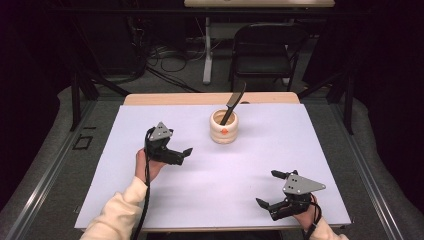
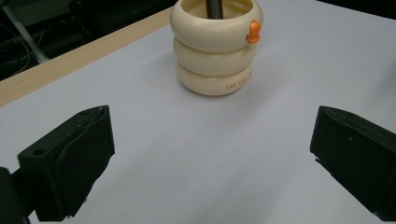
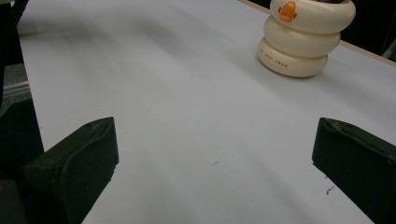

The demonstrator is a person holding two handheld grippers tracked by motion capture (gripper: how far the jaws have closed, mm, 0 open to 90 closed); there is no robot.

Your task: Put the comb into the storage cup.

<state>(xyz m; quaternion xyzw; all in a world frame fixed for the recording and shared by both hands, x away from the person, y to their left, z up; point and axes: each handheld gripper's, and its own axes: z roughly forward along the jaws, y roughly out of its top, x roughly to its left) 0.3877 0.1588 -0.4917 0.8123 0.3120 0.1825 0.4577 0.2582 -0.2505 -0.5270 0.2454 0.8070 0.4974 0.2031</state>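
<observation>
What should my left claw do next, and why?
Probably ease the left claw forward toward the cream ringed holder. Its jaws stand wide apart with nothing between them, the holder sits straight ahead in the left gripper view, and the dark tool leans out of its top. The right claw sits farther off, also open.

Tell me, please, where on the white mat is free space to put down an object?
Most of the white mat is bare: the wide middle between the left gripper and right gripper, and both far corners. The only busy spot is the cream holder with its dark utensil near the far edge.
</observation>
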